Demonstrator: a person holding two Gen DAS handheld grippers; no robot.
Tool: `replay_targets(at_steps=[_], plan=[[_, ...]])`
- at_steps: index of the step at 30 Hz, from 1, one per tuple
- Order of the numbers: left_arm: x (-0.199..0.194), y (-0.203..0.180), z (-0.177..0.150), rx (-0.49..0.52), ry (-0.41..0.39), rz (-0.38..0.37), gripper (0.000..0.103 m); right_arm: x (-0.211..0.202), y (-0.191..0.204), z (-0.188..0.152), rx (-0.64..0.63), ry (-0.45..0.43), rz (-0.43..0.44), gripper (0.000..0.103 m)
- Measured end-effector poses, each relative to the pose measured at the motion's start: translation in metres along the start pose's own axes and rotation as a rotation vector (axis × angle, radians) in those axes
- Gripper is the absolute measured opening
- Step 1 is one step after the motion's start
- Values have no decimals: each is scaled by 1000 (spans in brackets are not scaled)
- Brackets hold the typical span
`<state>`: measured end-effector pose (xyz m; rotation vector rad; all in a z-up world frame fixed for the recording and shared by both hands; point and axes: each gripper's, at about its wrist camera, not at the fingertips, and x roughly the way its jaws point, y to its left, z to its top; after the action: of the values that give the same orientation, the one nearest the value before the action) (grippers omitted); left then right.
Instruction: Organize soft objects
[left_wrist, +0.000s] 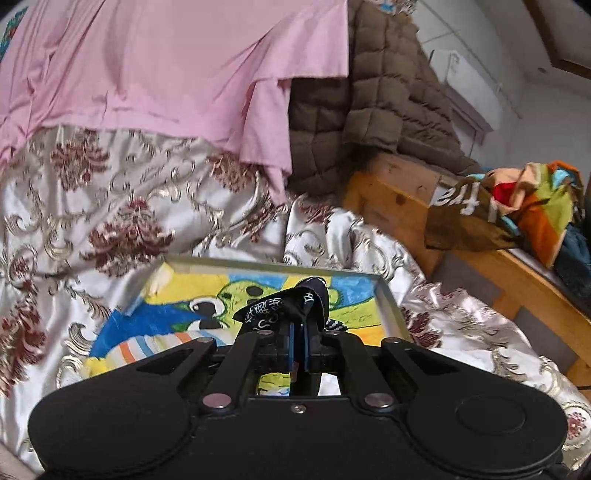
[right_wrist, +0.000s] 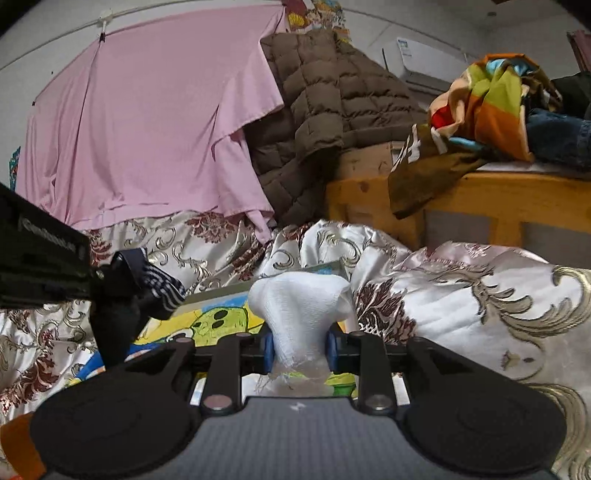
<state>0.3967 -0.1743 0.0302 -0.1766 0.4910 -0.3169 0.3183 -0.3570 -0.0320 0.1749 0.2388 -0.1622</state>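
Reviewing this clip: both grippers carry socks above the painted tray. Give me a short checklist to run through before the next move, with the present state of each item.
1. Left gripper has its load: ok, shut on the black patterned sock.
2. Right gripper has its load: ok, the white sock sits between the blue pads, which touch both its sides.
3. Tray under the left gripper: ok, the painted tray floor shows just ahead of and below the fingers.
4. Tray free of other items: cannot tell, the grippers hide part of it.
5. The two grippers clear of each other: ok, the left one sits apart at the left edge of the right wrist view.
6. White sock fully inside the tray rim: cannot tell.
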Motion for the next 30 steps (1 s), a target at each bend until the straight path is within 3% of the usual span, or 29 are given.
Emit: replay_targets(at_steps=[11, 15, 26, 30], plan=[[46, 14, -17, -46, 88, 31, 5, 17, 2, -6, 1, 80, 60, 42], [52, 17, -20, -62, 131, 37, 6, 21, -2, -7, 19, 117, 66, 63], [47, 13, -22, -33, 165, 78, 20, 19, -5, -8, 22, 143, 67, 82], [44, 17, -18, -63, 167, 101, 35, 15, -8, -5, 27, 139, 75, 88]])
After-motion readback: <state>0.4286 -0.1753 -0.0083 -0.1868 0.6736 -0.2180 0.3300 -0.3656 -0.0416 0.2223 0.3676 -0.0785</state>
